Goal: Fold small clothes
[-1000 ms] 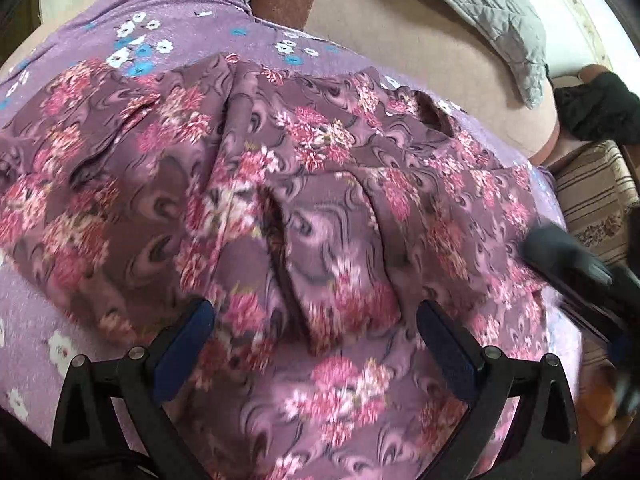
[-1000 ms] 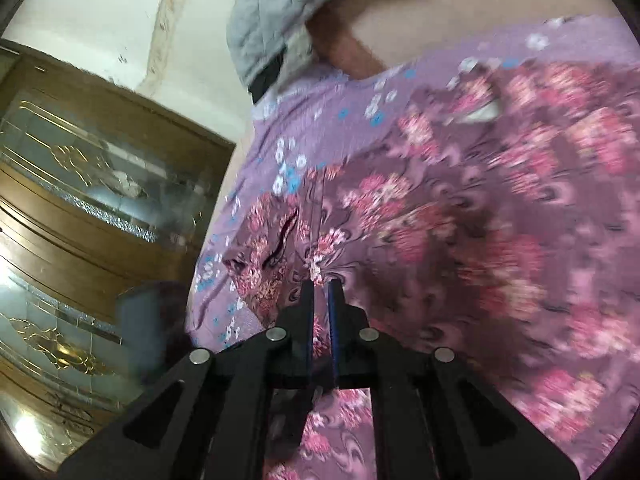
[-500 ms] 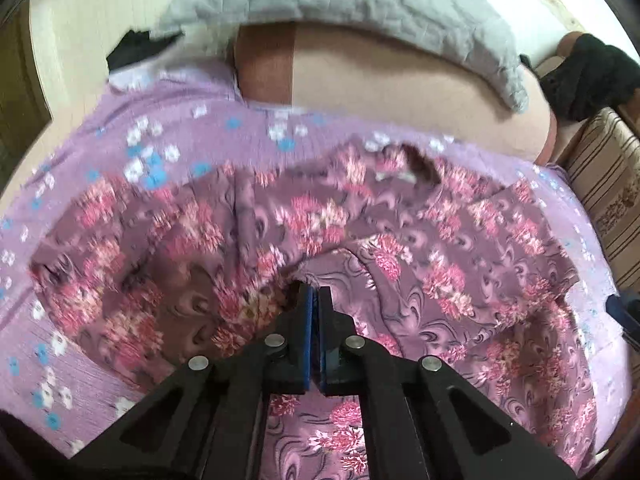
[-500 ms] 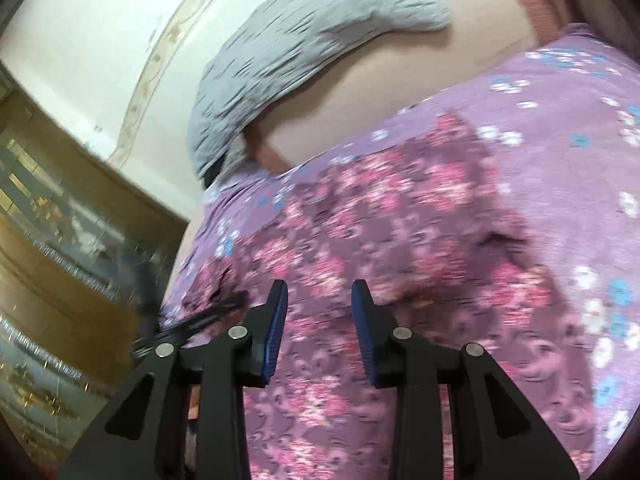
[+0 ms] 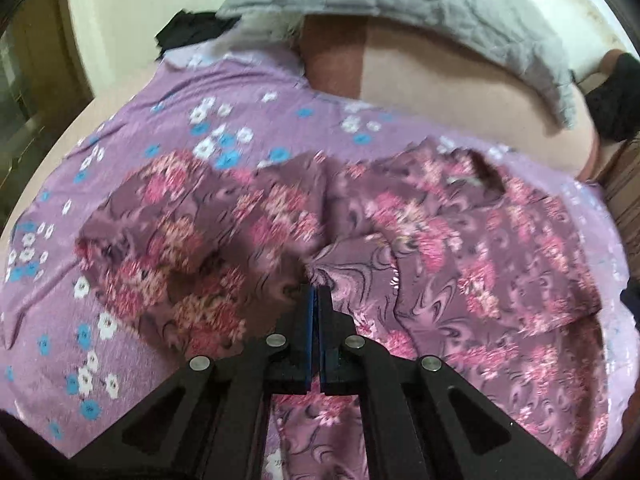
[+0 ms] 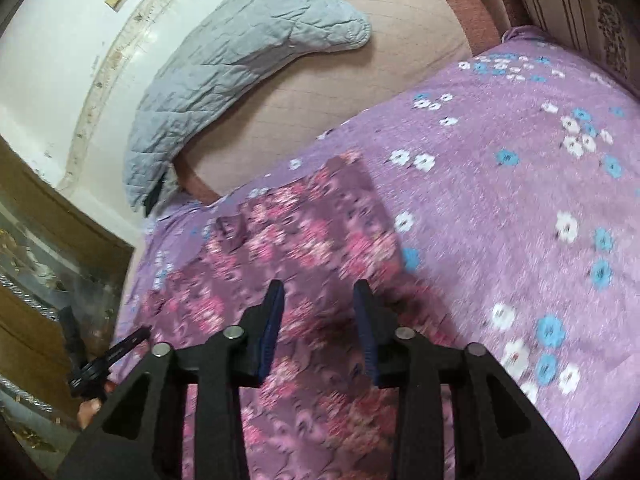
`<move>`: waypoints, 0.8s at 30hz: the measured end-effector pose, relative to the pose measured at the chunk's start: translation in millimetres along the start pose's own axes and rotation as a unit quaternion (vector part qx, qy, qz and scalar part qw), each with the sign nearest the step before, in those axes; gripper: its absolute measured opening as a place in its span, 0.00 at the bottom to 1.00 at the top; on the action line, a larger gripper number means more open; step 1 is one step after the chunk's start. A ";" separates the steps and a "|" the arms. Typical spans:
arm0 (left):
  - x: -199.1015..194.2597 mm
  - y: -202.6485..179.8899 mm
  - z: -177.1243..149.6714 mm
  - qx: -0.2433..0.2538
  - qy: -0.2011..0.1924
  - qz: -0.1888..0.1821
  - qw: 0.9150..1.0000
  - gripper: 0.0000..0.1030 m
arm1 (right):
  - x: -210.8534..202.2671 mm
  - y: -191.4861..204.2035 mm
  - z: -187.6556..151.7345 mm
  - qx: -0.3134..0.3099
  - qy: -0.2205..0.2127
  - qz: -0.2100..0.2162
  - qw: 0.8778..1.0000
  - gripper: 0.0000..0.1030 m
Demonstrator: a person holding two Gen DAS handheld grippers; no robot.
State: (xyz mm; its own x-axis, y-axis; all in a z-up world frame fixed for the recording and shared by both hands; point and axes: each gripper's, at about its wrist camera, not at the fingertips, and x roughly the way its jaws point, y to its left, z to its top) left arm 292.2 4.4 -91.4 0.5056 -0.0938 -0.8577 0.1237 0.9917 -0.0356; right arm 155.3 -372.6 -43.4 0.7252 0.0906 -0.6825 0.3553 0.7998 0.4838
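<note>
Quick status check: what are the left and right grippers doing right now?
Left gripper: closed, pinching a fold of the floral garment.
Right gripper: open, empty, over the same garment.

We see open purple sheet (image 6: 520, 184) to the right of the floral garment (image 6: 304, 240), bare enough for a gripper to pass. Ahead, the sofa back (image 5: 440, 80) with its grey quilt (image 5: 420, 4) blocks us; the wooden cabinet (image 6: 48, 264) crowds the left edge.

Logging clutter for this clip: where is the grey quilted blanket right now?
The grey quilted blanket is draped along the top of the beige backrest, beyond the purple flowered sheet; top centre in the left wrist view, upper left in the right.
</note>
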 end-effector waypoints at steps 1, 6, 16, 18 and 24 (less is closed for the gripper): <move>1.4 1.2 -0.7 -0.003 0.003 0.002 1.000 0.00 | 7.7 -0.7 5.9 -0.006 0.004 -0.011 1.000 0.53; 5.5 9.6 -1.0 -0.014 0.009 0.028 0.999 0.00 | 53.9 -9.4 33.2 -0.034 0.031 -0.048 0.998 0.62; 7.0 5.5 -0.8 -0.014 0.023 -0.003 1.000 0.00 | 114.7 -12.8 41.7 -0.068 0.095 -0.064 0.991 0.05; 7.2 0.9 -1.2 -0.007 0.024 -0.010 1.000 0.00 | 99.8 -12.1 46.4 -0.064 0.067 -0.072 0.993 0.05; 7.0 17.0 2.5 -0.041 0.033 -0.036 0.998 0.05 | 105.6 -10.3 42.8 -0.062 0.091 -0.107 0.988 0.19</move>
State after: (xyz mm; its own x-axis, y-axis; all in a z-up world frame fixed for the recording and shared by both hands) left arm 300.0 20.3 -96.7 0.4411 -0.1619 -0.8827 0.0853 0.9867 -0.1383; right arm 253.5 -396.7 -97.0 0.5191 0.0072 -0.8547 0.4055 0.8782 0.2537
